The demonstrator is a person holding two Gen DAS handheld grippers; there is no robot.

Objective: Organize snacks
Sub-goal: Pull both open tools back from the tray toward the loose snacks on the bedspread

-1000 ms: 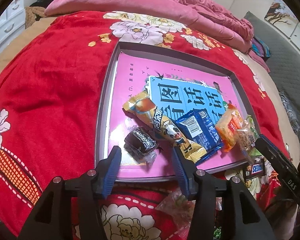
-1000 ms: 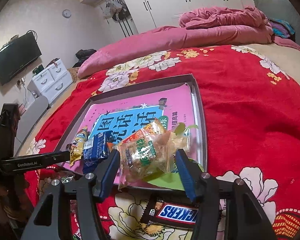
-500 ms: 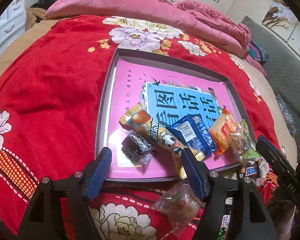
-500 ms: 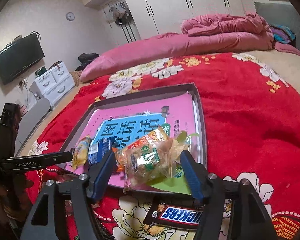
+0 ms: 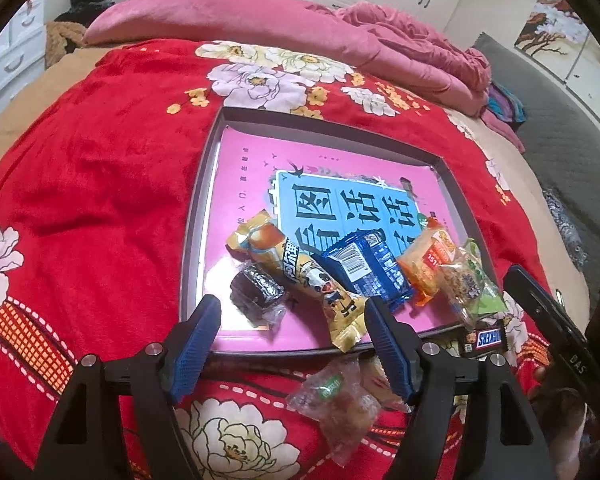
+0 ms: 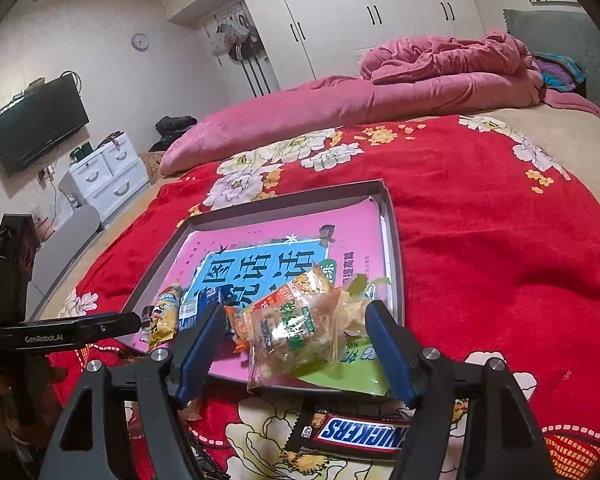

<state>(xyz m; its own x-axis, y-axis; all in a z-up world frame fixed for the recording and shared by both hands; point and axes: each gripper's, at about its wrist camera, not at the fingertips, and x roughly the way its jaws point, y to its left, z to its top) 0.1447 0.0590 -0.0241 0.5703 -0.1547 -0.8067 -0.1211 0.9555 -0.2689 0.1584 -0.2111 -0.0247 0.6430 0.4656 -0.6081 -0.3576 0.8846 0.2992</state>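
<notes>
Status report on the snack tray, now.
Left gripper and right gripper open, empty. Five snacks in tray; Snickers bar and clear-wrapped snack on blanket outside. Nothing blocking.

Partly covered and cropped items

The yellow packet (image 5: pixel 300 276) covers the tray's (image 5: pixel 194 216) printed lettering; the Snickers bar (image 6: pixel 356 432) sits half behind the right gripper's finger (image 6: pixel 392 352).

1. The left wrist camera looks down from above the near edge of the tray (image 5: pixel 192 216), facing the pink pillow (image 5: pixel 220 12) past it.
2. The right wrist camera sits lower, near the tray's (image 6: pixel 392 236) right corner, facing left toward the TV (image 6: pixel 40 124).
3. Both views share the tray, and probably the same Snickers bar (image 5: pixel 486 338) (image 6: pixel 356 434) in front.
</notes>
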